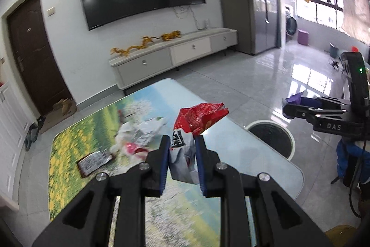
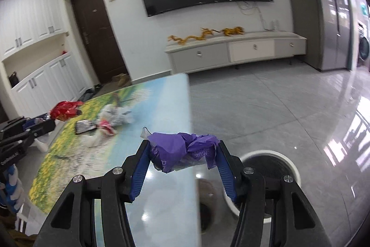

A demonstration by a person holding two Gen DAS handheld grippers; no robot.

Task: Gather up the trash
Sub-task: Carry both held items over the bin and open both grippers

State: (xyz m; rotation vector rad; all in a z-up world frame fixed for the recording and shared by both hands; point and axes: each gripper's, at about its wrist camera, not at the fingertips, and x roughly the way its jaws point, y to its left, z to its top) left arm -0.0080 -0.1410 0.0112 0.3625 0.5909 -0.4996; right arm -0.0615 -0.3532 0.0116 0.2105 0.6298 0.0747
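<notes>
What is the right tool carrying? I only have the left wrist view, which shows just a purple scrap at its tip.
Observer: A crumpled purple plastic wrapper, pinched between the right tool's blue pads.
Reviewer: Is it over the bin?
Observer: Not quite. It hangs above the edge of the glossy meadow-print table; the round white-rimmed bin sits lower right.
Reviewer: And the other side?
Observer: The left tool shows at the frame's left edge, a red foil snack bag poking past it.

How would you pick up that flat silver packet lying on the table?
The silver packet lies flat on the table, so a judgement: come from above and pinch its raised open edge nearest the crumpled white wrapper, since flat faces offer no hold.
</notes>
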